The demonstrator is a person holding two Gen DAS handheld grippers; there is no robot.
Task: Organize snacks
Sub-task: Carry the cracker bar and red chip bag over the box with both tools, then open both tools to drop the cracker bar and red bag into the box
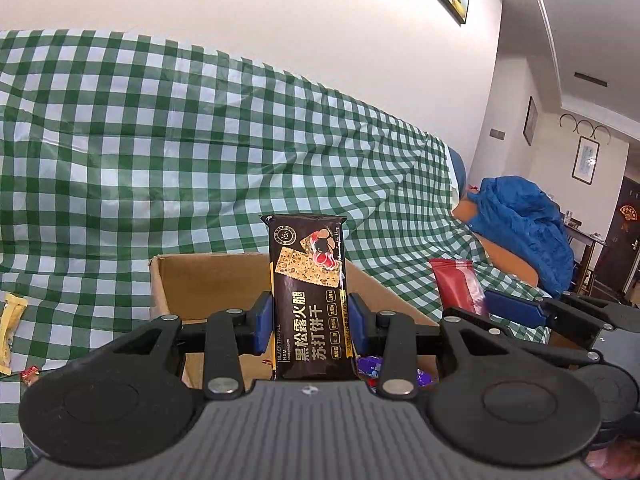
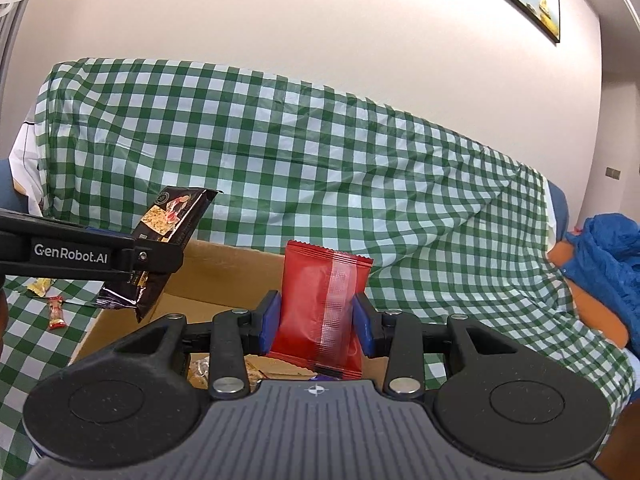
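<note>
The left tool (image 1: 307, 320) is mostly black plastic. Its two fingers (image 1: 262, 322) have flat blue pads on the inside. Thin black bars join the fingers to two big round black discs, one on each side. Each disc has a smaller circle pressed into it. Shiny silver screws sit at the ends of the bars. In front of the camera is a grey plate with long ridges and a tiny white cross mark.

The right tool (image 2: 316, 322) looks just the same: black bars, blue pads (image 2: 271, 320), silver screws, grey ridged plate. In the right camera, the left tool's black side shows white letters, "GenRobot.AI".
</note>
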